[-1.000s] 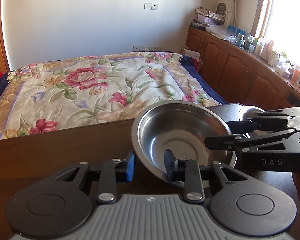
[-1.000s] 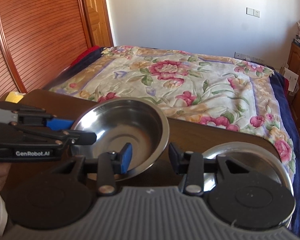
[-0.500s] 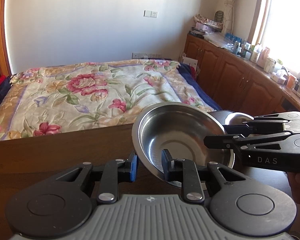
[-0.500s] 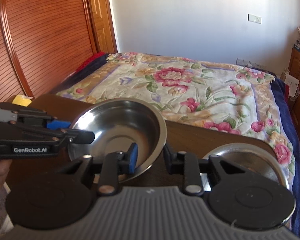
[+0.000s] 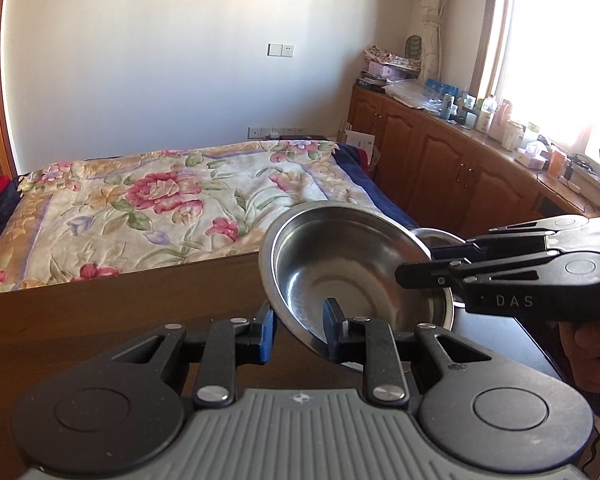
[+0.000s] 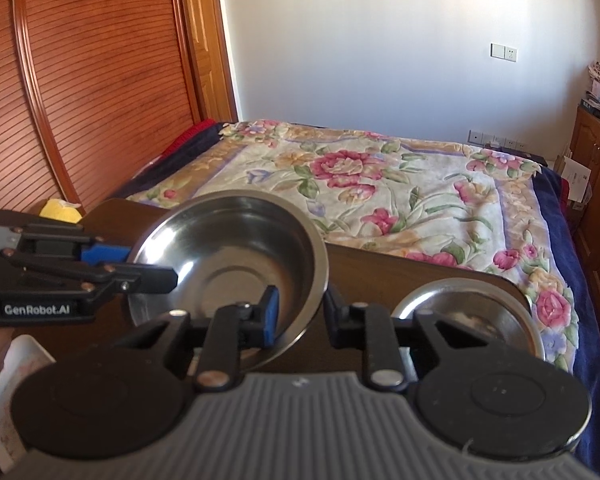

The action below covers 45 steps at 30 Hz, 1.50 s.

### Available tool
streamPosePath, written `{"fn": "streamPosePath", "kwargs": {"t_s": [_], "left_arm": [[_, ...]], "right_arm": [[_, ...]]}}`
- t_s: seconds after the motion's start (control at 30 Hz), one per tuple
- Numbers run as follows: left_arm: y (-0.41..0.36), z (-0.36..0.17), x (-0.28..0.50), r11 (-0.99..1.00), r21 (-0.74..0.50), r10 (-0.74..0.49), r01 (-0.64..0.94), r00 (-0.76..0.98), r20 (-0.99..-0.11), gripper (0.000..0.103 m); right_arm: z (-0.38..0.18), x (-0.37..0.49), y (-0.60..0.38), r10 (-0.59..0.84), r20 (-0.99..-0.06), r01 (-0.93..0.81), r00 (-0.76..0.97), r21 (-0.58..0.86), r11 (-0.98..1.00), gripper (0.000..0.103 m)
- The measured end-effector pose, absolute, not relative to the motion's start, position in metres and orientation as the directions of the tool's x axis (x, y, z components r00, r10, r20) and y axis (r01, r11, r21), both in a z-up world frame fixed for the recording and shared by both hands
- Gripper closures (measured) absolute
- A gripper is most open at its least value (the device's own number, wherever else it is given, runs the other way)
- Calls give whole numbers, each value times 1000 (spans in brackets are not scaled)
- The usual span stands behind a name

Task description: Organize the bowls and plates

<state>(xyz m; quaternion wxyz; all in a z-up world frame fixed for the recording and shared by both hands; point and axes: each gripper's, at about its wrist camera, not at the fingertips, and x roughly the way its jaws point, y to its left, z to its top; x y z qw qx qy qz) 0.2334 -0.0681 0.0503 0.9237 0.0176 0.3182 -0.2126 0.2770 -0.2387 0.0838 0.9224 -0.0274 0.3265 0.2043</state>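
We grip the steel bowl at opposite rims — left gripper, right gripper — second bowl lies rightward.

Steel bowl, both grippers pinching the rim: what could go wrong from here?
1. The steel bowl hangs tilted above the table, held only at thin rim edges by the left gripper and the right gripper, whose jaws have just been closing; smooth metal could slip.
2. If the two hands move out of step, the bowl may twist free.
3. A second steel bowl sits close to the right; a drop could strike it.
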Motion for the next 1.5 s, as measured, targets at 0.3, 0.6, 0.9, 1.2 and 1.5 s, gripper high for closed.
{"fn": "streamPosePath", "kwargs": {"t_s": [0.3,0.6,0.9,1.2,1.5], "left_arm": [[-63,63,206,902,-97,-397,421,718,-572,77],[-63,68,171,884,-93,-430,458,718,-548,77],[-62,65,142,874,-103,-449,474,710,-542,77],[-60,56,119,877,-119,-450,465,709,-543,77],[-56,40,100,868,-130,-464,479,691,-554,77]], "right_arm": [[97,254,-237,358,-597,-396,718,71,915,82],[102,228,-243,350,-590,-394,728,59,917,82],[102,205,-246,353,-588,-396,728,61,916,82],[99,181,-244,355,-597,-412,720,44,910,82],[82,163,-246,378,-616,-433,691,66,899,82]]}}
